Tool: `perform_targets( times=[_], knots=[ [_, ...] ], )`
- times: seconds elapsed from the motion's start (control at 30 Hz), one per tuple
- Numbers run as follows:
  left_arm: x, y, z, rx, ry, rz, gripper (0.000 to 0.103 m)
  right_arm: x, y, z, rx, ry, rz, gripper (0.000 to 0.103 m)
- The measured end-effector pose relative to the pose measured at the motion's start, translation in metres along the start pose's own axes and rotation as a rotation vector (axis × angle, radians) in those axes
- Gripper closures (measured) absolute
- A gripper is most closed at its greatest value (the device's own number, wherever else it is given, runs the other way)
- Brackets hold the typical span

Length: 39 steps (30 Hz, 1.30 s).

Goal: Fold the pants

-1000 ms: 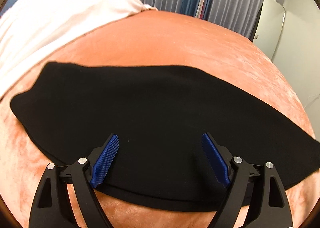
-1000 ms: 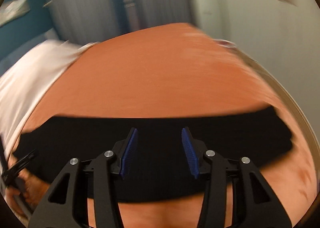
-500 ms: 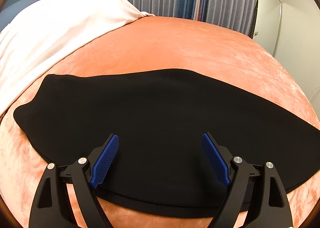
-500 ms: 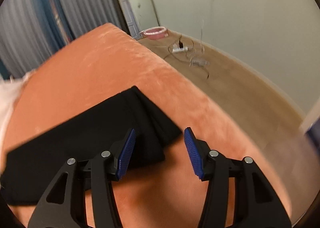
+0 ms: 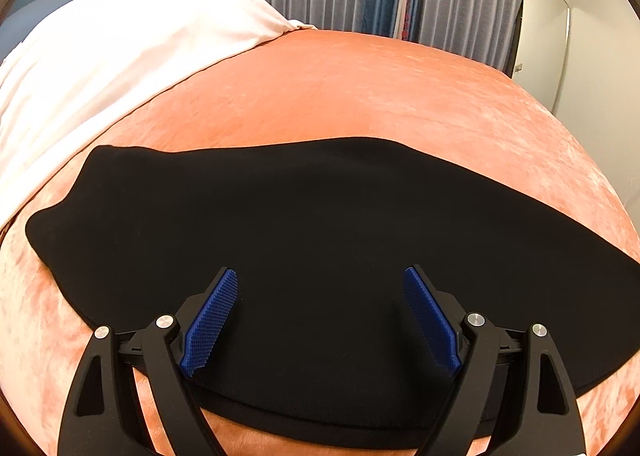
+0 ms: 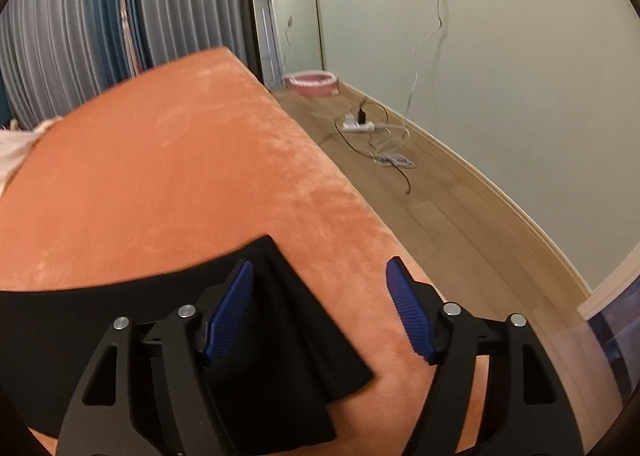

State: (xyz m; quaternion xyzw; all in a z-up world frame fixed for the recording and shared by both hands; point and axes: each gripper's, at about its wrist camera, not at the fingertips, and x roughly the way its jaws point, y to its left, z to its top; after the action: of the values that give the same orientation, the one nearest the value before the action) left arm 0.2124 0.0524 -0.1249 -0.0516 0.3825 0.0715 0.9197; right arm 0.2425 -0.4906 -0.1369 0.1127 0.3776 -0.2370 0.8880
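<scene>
1. The black, soft-knit pants [image 5: 320, 224] lie flat and lengthwise across the orange velvety bed cover [image 5: 360, 88], already doubled leg over leg by the look of the layered edge nearest the left camera. In the right wrist view their narrow end [image 6: 296, 320] stops just short of the bed's side edge, with two stacked hems showing.

2. The step in hand seems to be taking hold of that narrow end so it can be carried over toward the other end. The right hand-held gripper [image 6: 320, 312] has just been opening its jaws; they stand apart with one blue pad over the cloth and the other over bare cover, nothing pinched yet.

3. To do it well, shift the right gripper so both pads straddle the hem corner, then press low enough to catch both layers. Taking only the top one would peel the legs apart.

4. The left hand-held gripper [image 5: 320, 316] hovers wide open above the middle of the near long edge, gripping nothing. It would serve best by pinning or pinching the near edge, keeping the cloth from sliding on the plush cover.

5. Lift only a little and lay the end down square, edges matched.

6. Beyond the pants, a white quilt [image 5: 120, 40] covers the far part of the bed; a power strip with cables [image 6: 360, 124] lies on the wooden floor [image 6: 460, 224].
</scene>
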Motion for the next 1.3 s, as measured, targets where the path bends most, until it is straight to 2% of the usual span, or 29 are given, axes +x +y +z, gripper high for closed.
perform_targets(
  times=[0.07,0.2,0.3,0.43,0.53,0.67,0.73,0.77,0.83,0.9,0.97,1.0,1.03,1.07,1.13,1.23,1.3],
  knots=[
    [-0.002,-0.003,-0.001,0.016,-0.006,0.000,0.020,0.011,0.001,-0.002,0.005,0.033,0.013,0.036],
    [-0.003,-0.008,-0.002,0.043,-0.013,0.006,0.020,0.011,0.004,0.004,0.005,0.024,0.014,0.036],
    [-0.003,-0.008,-0.001,0.044,-0.013,0.006,0.020,0.009,0.001,0.004,0.026,0.010,-0.011,0.023],
    [-0.004,-0.009,-0.001,0.037,-0.022,0.003,0.020,0.018,0.002,0.004,0.020,0.028,0.000,0.023],
    [-0.005,-0.012,-0.002,0.045,-0.026,0.005,0.020,0.020,-0.002,0.005,0.043,0.035,-0.018,0.013],
    [-0.006,-0.015,-0.001,0.058,-0.030,-0.005,0.020,0.022,0.000,0.005,0.040,0.044,0.049,0.013],
    [-0.007,-0.016,-0.002,0.061,-0.035,-0.009,0.020,0.019,0.002,0.005,0.043,0.047,0.122,0.013],
    [-0.007,-0.016,-0.002,0.062,-0.035,-0.008,0.020,0.017,0.006,0.005,0.024,0.044,0.158,0.013],
    [-0.007,-0.016,-0.002,0.060,-0.031,-0.011,0.020,0.016,0.014,0.005,-0.025,0.039,0.177,0.013],
    [-0.006,-0.017,-0.002,0.059,-0.028,-0.010,0.020,0.021,0.021,0.003,-0.058,0.054,0.175,0.021],
    [-0.006,-0.018,-0.003,0.059,-0.027,-0.009,0.020,0.027,0.020,0.004,-0.038,0.077,0.238,0.048],
    [-0.007,-0.019,-0.003,0.061,-0.028,-0.007,0.020,0.027,0.020,0.007,-0.027,0.075,0.255,0.056],
    [-0.007,-0.019,-0.003,0.061,-0.028,-0.007,0.020,0.024,0.021,0.009,-0.026,0.072,0.267,0.074],
    [-0.006,-0.018,-0.003,0.060,-0.028,-0.010,0.020,0.019,0.021,0.012,-0.032,0.055,0.257,0.086],
    [-0.007,-0.017,-0.003,0.054,-0.033,-0.013,0.020,-0.001,0.029,0.022,-0.087,-0.024,0.229,0.091],
    [-0.007,-0.015,-0.003,0.052,-0.037,-0.019,0.020,-0.020,0.039,0.028,-0.144,-0.119,0.195,0.091],
    [-0.007,-0.014,-0.005,0.059,-0.037,-0.018,0.020,-0.011,0.047,0.028,-0.193,-0.132,0.158,0.091]
  ],
)
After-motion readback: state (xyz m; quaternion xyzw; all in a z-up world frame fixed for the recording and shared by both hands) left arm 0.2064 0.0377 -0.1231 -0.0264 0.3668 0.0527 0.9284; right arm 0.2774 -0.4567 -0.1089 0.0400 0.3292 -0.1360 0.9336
